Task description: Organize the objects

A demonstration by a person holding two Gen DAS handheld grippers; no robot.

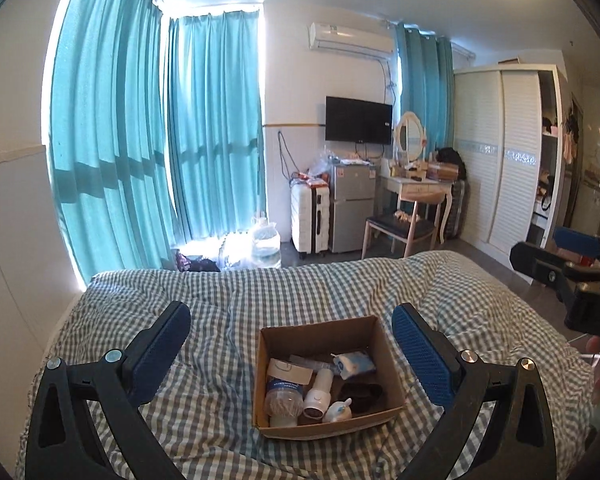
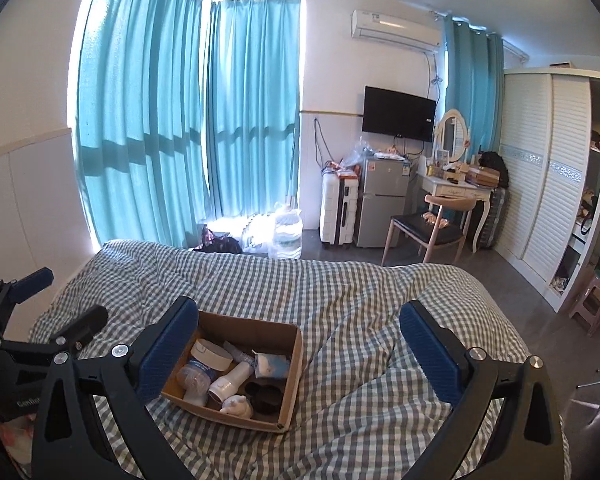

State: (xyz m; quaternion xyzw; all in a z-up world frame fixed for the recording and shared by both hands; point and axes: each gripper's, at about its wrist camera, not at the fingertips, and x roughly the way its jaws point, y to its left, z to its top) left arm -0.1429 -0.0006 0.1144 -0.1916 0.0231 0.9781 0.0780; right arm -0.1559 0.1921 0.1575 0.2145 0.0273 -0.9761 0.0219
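An open cardboard box [image 1: 388, 354] sits on the checked bed cover; it also shows in the right wrist view [image 2: 294, 376]. Inside lie a clear plastic bottle [image 1: 282, 398], a white cylindrical device [image 1: 320, 394], a small white figurine [image 1: 338, 410], a tissue pack [image 1: 354, 364] and a dark item [image 1: 360, 394]. My left gripper [image 1: 292, 316] is open and empty, held above and behind the box. My right gripper [image 2: 300, 314] is open and empty, to the right of the box; its left finger [image 2: 168, 352] overlaps the box's left wall.
The bed's checked cover [image 1: 228, 360] is rumpled, with a raised fold at right [image 2: 380, 320]. Beyond the bed's foot stand water jugs [image 1: 266, 244], a white suitcase [image 1: 310, 218], a small fridge [image 1: 350, 208], a chair [image 1: 400, 228], a dressing table and a wardrobe [image 1: 504, 152].
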